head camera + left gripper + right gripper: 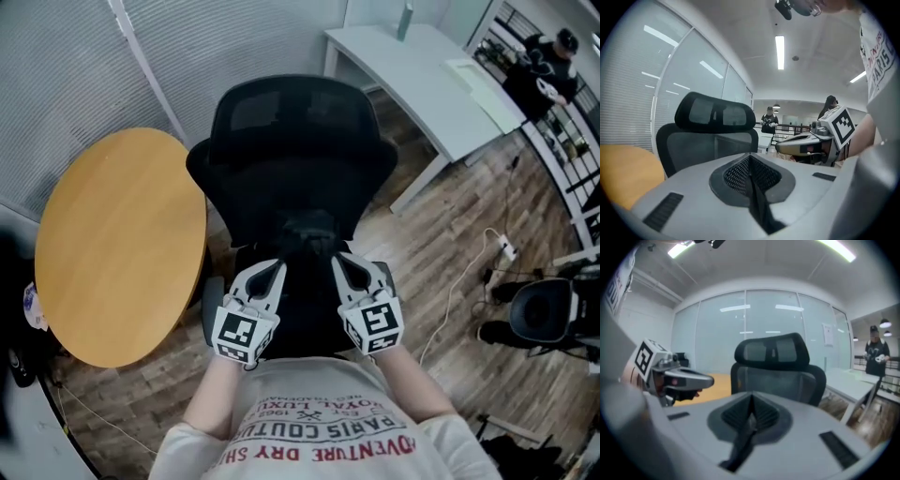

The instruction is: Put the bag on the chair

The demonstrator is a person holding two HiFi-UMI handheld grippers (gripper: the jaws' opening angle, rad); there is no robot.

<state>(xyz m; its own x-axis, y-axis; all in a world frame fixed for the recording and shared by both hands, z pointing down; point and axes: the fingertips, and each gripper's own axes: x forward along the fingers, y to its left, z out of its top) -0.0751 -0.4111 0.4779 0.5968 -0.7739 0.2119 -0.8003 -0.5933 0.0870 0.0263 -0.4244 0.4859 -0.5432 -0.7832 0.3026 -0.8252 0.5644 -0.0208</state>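
A black office chair (291, 141) with a mesh back stands right in front of me, its backrest also showing in the left gripper view (712, 126) and the right gripper view (776, 362). A black bag (309, 239) sits low against the chair's seat, hard to tell apart from the dark seat. My left gripper (278, 269) is shut on a dark strap (759, 206) of the bag at its left side. My right gripper (339, 264) is shut on a dark strap (740, 444) at its right side. The two grippers are level and close together.
A round wooden table (122, 244) stands close at the chair's left. A white desk (422, 75) is behind at the right, with a person (548, 61) beyond it. A second dark chair (544, 314) and a white cable (469, 272) lie on the wood floor at right.
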